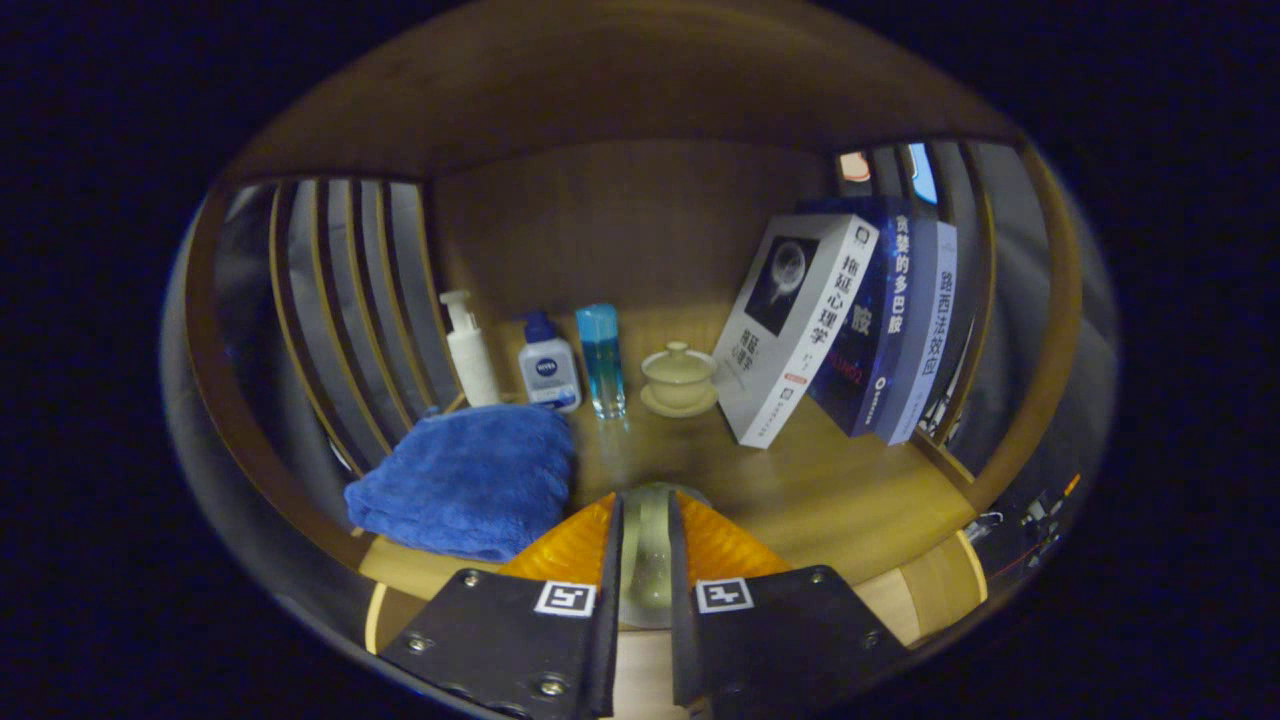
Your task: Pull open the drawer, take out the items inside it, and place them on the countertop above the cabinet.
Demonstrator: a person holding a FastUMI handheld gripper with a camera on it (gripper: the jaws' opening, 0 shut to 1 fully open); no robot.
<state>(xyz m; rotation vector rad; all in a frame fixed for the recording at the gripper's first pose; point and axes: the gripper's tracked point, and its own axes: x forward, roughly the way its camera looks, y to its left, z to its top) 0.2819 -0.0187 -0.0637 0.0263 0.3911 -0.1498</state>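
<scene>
My gripper [645,510] has its orange fingers [570,550] closed on a pale, translucent rounded item [646,565]; what it is I cannot tell. It hangs low over the front of the wooden countertop [830,490]. Just left of the fingers lies a folded blue towel [465,480]. Beyond them, along the back, stand a white pump bottle [470,350], a white bottle with a blue cap [548,365], a clear blue bottle [601,360] and a cream lidded tea bowl on a saucer [679,380].
Three books [850,330] lean together at the back right of the countertop. Curved wooden slats [340,310] wall the left side, more slats [985,300] the right, and a wooden panel [620,220] closes the back under a low top.
</scene>
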